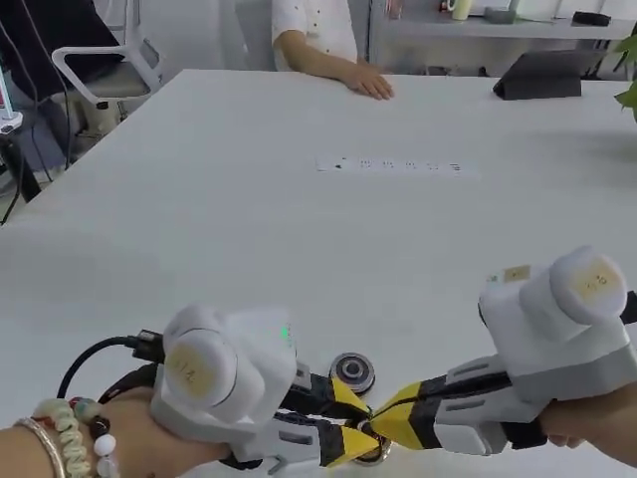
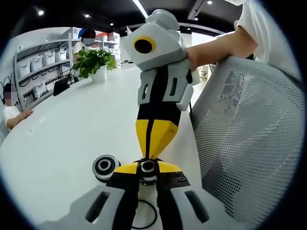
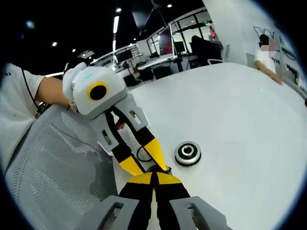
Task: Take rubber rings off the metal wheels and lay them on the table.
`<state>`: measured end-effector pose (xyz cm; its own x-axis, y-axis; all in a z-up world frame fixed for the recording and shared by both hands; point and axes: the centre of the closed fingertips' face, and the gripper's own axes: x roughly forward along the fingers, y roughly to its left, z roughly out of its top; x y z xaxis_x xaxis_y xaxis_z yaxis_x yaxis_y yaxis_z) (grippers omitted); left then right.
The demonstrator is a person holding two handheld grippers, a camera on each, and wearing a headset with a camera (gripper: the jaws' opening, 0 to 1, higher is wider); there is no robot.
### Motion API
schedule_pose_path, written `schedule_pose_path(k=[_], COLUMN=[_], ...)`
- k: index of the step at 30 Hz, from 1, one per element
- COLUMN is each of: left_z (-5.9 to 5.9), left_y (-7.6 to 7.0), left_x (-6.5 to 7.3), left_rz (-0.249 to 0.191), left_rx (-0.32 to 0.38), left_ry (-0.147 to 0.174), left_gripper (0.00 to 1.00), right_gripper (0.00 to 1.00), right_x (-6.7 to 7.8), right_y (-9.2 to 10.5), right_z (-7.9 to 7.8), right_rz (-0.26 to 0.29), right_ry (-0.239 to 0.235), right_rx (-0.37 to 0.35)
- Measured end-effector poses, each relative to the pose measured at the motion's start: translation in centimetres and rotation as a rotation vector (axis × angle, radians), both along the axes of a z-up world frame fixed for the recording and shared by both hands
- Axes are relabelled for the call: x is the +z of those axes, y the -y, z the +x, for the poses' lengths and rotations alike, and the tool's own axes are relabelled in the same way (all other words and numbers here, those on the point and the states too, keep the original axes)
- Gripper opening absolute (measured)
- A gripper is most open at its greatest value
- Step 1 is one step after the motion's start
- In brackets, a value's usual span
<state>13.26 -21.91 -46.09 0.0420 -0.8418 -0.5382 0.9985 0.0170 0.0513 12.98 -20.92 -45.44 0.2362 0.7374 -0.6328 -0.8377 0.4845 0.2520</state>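
A metal wheel (image 2: 147,168) sits between the yellow fingertips of my left gripper (image 2: 147,173), which is shut on it just above the white table (image 1: 299,229). My right gripper (image 2: 152,156) comes in from the opposite side with its jaws shut, tips touching the rim of that wheel; what they pinch is hidden. In the head view the two grippers meet nose to nose at the near table edge, left gripper (image 1: 358,430) and right gripper (image 1: 382,412). A second wheel (image 1: 351,370) with its dark outer band lies flat on the table just beyond them. A thin black loop (image 2: 145,216) lies under my left gripper.
A person sits at the far side with a hand (image 1: 368,84) on the table. A dark tablet stand (image 1: 537,76) is at the far right and an office chair (image 1: 105,72) at the far left. A grey mesh chair back (image 2: 240,143) is close behind the grippers.
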Motion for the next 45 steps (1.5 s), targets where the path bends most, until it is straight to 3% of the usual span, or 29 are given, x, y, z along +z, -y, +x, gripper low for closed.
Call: schedule_pose_path(k=[2, 11, 20, 23, 24, 26, 27, 35, 45], left_z=[0.0, 0.0, 0.0, 0.2, 0.3, 0.1, 0.0, 0.4, 0.8], left_y=[0.0, 0.0, -0.3, -0.7, -0.7, -0.7, -0.6, -1.1, -3.7], left_x=[0.0, 0.0, 0.1, 0.7, 1.1, 1.9, 2.5, 6.2, 9.5], left_rz=[-0.005, -0.006, 0.047, 0.035, 0.024, 0.003, -0.007, -0.019, -0.038], left_rx=[0.003, 0.0, -0.019, -0.014, -0.004, 0.022, 0.013, -0.023, -0.001], left_ry=[-0.002, -0.012, -0.01, -0.024, -0.038, -0.103, -0.106, 0.008, 0.074], left_gripper=[0.08, 0.08, 0.08, 0.08, 0.09, 0.13, 0.16, 0.36, 0.54], right_gripper=[0.0, 0.0, 0.0, 0.0, 0.0, 0.0, 0.0, 0.0, 0.0], right_x=[-0.1, -0.9, -0.8, -0.8, -0.7, -0.6, -0.5, -0.2, 0.5], right_y=[-0.5, 0.6, 0.8, 1.0, 1.0, 1.1, 1.1, 1.2, 1.3], right_z=[-0.1, 0.4, 0.5, 0.6, 0.6, 0.7, 0.7, 0.6, 0.7], right_rz=[-0.009, -0.039, -0.038, -0.034, -0.03, -0.023, -0.021, -0.013, 0.009], right_ry=[0.056, 0.023, 0.018, 0.014, 0.008, 0.001, -0.001, -0.003, -0.002], right_rx=[0.036, -0.011, -0.023, -0.031, -0.037, -0.048, -0.052, -0.062, -0.073])
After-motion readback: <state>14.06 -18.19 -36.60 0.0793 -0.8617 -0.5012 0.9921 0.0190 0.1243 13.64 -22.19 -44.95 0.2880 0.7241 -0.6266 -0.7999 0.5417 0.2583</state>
